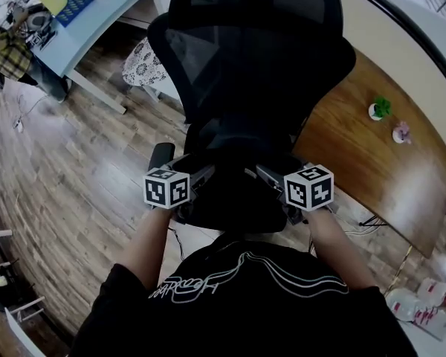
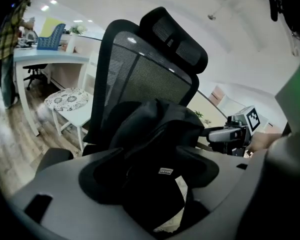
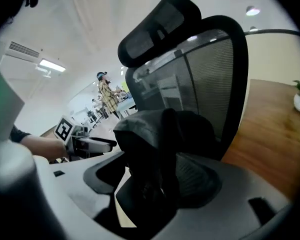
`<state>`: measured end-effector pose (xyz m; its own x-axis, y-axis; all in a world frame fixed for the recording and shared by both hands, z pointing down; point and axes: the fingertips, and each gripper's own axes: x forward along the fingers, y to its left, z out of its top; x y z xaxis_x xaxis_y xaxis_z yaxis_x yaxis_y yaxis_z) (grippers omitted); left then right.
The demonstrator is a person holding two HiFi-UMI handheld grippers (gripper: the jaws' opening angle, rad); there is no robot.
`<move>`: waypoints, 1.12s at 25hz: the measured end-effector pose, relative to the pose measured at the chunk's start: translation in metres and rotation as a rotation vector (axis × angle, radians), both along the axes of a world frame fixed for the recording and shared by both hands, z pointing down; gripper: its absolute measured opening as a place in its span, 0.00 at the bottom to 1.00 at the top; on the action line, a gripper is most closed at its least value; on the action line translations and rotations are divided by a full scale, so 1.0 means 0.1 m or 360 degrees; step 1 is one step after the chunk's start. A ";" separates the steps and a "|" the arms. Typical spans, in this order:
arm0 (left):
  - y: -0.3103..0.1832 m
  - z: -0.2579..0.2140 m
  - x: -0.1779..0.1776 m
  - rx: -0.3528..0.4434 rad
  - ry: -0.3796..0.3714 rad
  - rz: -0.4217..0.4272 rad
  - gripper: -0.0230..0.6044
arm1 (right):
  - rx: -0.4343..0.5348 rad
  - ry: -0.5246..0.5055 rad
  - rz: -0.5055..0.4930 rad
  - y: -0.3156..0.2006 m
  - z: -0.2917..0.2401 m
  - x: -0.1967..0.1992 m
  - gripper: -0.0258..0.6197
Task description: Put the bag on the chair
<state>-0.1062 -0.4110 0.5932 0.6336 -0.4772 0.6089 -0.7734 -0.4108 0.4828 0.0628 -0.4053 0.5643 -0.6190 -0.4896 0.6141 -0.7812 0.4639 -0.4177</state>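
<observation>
Inspecting the head view, I find the bag [image 1: 234, 195] resting on the seat of the chair [image 1: 260, 43], at 6 o'clock from the mesh backrest and leaning against it. The left gripper [image 1: 202, 177] stands at 9 o'clock of the bag and the right gripper [image 1: 273, 177] at 3 o'clock, both just beside it.

Left gripper view: jaws spread wide, dark bag fabric lying in the gap, no pad seen pressing on it. Right gripper view: the same, jaws wide apart with the bag's top fold between them. I judge neither claw to be clamping; the bag appears to carry its own weight on the seat.

Finding: the placement itself looks done. Outstanding, in my judgement, is drawing both grippers back toward 6 o'clock without snagging the loose fabric, then confirming the bag sits steady. The seat edge under the bag is hidden, so I cannot confirm how far back it sits.
</observation>
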 end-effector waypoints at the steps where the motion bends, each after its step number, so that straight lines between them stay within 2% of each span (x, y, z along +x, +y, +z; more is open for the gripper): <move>1: 0.06 -0.03 -0.03 -0.0011 0.0006 -0.0029 0.56 | 0.0030 -0.0038 0.0013 0.02 -0.09 0.01 0.48; 3: 0.19 -0.13 -0.09 -0.0024 0.0017 -0.0095 0.53 | 0.0086 -0.0120 0.0026 0.08 -0.28 0.02 0.42; 5: 0.34 -0.31 -0.10 0.0000 0.0055 -0.0150 0.38 | 0.0131 -0.0193 0.0025 0.21 -0.49 0.04 0.34; 7: 0.49 -0.55 -0.03 0.0053 0.0103 -0.0179 0.31 | 0.0173 -0.0256 0.0015 0.34 -0.69 0.06 0.24; 10: 0.74 -0.89 0.20 0.0145 0.0127 -0.0140 0.14 | 0.0247 -0.0321 -0.0008 0.56 -0.97 0.12 0.12; 12: 0.92 -1.12 0.41 0.0222 0.0149 -0.0067 0.11 | 0.0279 -0.0342 -0.0010 0.73 -1.10 0.19 0.04; 15: 1.18 -1.47 0.69 0.0326 0.0200 0.0027 0.10 | 0.0306 -0.0396 -0.0019 0.98 -1.25 0.31 0.03; 19: 1.59 -1.84 0.95 0.0399 0.0257 0.0104 0.10 | 0.0350 -0.0542 -0.0097 1.37 -1.53 0.37 0.03; 23: 1.91 -2.09 1.11 0.0455 0.0248 0.0120 0.10 | 0.0407 -0.0652 -0.0182 1.72 -1.82 0.34 0.03; 28: 2.30 -2.33 1.26 0.0616 0.0187 0.0142 0.10 | 0.0518 -0.0650 -0.0251 2.10 -2.03 0.39 0.03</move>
<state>0.0194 -0.1810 0.3597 0.7373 -0.5969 0.3165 -0.6755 -0.6421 0.3625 0.1016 -0.1954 0.3612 -0.8569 -0.4960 0.1407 -0.4959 0.7184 -0.4879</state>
